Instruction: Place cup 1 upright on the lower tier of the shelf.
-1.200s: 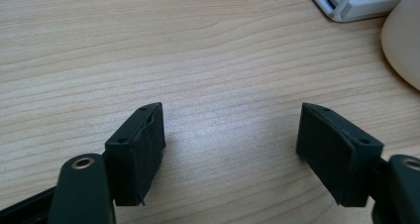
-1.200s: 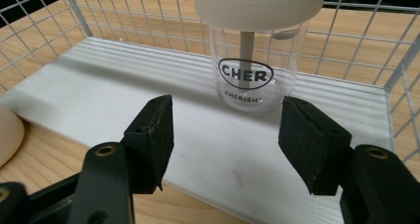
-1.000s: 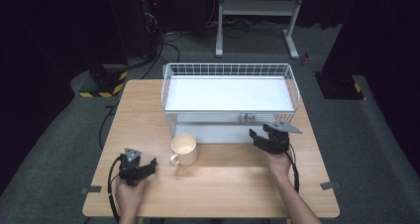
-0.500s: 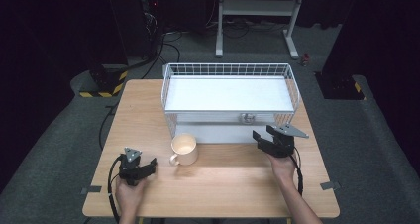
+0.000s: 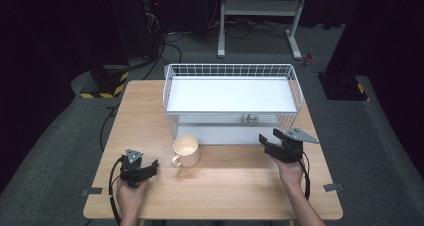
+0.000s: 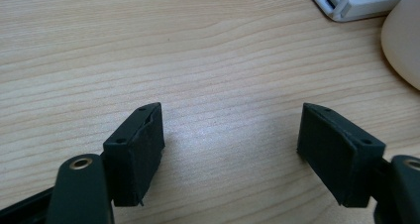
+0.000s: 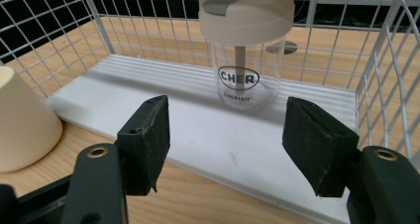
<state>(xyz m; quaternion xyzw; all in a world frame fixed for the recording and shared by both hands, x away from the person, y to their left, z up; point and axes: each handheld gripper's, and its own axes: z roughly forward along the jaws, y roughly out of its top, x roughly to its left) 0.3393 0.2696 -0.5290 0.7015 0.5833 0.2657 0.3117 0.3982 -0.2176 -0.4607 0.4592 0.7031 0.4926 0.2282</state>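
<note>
A cream mug (image 5: 186, 151) stands on the wooden table (image 5: 225, 186), its handle turned left; its side also shows at the mug (image 7: 25, 125) and the mug (image 6: 403, 40). Behind it is a white wire rack (image 5: 230, 71). On the rack's lower shelf (image 7: 208, 130) stands a clear tumbler (image 7: 245, 80) with a beige lid, also seen as the tumbler (image 5: 250, 119). My right gripper (image 7: 228, 135) is open and points at the tumbler from short of the shelf edge, nothing between its jaws. My left gripper (image 6: 230, 130) rests open low over bare wood, left of the mug.
The rack's upper tray (image 5: 230, 93) is bare and white. A corner of the rack (image 6: 346, 1) lies just beyond the left gripper (image 5: 150, 167). The right gripper (image 5: 266, 143) is near the table's right side. Dark floor, cables and a metal stand (image 5: 260, 8) surround the table.
The right hand has drawn its gripper slightly to the right and toward the table's near edge, away from the rack. The left hand and the mug have stayed put.
</note>
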